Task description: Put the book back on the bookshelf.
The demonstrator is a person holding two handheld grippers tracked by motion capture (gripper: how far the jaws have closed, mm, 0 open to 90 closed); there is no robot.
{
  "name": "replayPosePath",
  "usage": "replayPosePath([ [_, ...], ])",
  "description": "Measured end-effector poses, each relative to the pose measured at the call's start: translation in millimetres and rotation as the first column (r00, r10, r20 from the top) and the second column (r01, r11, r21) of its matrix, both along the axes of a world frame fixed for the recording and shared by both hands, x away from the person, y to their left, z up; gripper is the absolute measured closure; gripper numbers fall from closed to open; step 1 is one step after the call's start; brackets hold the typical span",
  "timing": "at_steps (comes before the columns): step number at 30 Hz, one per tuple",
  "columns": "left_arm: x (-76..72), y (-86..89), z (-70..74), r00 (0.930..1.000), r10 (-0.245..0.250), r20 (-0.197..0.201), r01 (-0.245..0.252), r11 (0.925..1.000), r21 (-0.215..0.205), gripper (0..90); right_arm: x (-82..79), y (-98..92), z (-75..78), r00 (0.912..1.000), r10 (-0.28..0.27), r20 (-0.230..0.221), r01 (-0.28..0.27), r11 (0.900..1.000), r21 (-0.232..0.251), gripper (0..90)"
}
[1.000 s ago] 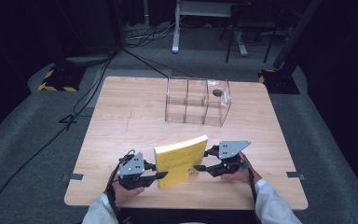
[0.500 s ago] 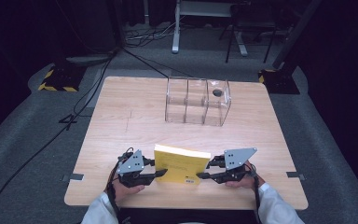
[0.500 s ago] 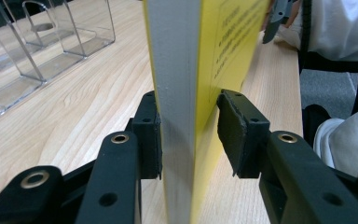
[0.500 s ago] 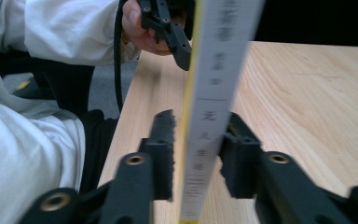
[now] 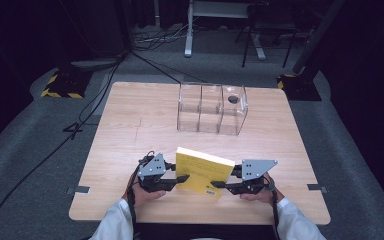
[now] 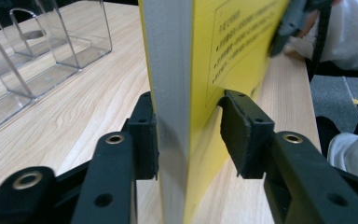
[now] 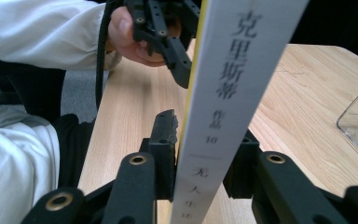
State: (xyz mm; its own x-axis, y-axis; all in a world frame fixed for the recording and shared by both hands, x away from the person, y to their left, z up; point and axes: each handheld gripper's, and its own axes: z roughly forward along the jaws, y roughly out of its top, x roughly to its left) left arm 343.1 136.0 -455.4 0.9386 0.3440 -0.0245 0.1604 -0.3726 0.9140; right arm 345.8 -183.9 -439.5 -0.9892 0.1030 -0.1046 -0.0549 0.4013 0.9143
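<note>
obstacle: clear organizer (image 5: 211,108) far-centre | free: bare table (image 5: 130,125) left, right

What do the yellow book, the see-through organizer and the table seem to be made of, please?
Yellow book: paper, with a smooth printed card cover and a white lettered spine. Organizer: clear glossy plastic, probably acrylic, since the table shows through its walls. Table: light wood or wood-look laminate, matte, with visible grain.

A yellow book (image 6: 223,60) stands upright through the middle of the frame, its grey page edge facing the camera; the left gripper (image 6: 189,135) straddles it from the bottom, the left jaw pad pressed against the page block, the right pad showing a slight gap from the yellow cover; a clear acrylic organizer (image 6: 37,56) sits at upper left on the wooden table (image 6: 98,102); at upper right, a hand in a white sleeve (image 6: 345,32) holds the other gripper (image 6: 291,23) against the book's far edge.
</note>
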Motion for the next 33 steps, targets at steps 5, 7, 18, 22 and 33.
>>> replayPosePath([
  [5, 7.0, -6.0, -0.8, 0.9999, 0.003, -0.010, -0.003, 0.9999, -0.011, 58.2, 1.3, -3.8, -0.8, 0.9982, -0.060, -0.006, 0.060, 0.998, 0.008, 71.4],
  [7, 8.7, -7.2, -1.1, 0.9999, 0.005, -0.014, -0.005, 0.9999, -0.016, 58.1, 1.8, -4.5, -1.1, 0.9970, -0.078, -0.005, 0.078, 0.997, 0.010, 71.5],
  [18, 8.5, -9.0, -0.6, 0.9985, -0.052, -0.018, 0.052, 0.9985, -0.017, 67.4, 7.7, -5.7, -3.3, 0.9933, -0.113, -0.022, 0.113, 0.993, 0.017, 64.0],
  [22, 9.1, -8.4, -0.9, 0.9981, -0.058, -0.021, 0.058, 0.9981, -0.021, 67.8, 9.3, -3.5, -4.5, 0.9939, -0.105, -0.035, 0.106, 0.994, 0.029, 67.7],
  [33, 10.1, -10.2, -1.0, 0.9989, -0.040, -0.023, 0.040, 0.9991, -0.014, 60.9, 9.9, -3.2, -5.9, 0.9957, -0.076, -0.053, 0.079, 0.995, 0.057, 74.3],
])
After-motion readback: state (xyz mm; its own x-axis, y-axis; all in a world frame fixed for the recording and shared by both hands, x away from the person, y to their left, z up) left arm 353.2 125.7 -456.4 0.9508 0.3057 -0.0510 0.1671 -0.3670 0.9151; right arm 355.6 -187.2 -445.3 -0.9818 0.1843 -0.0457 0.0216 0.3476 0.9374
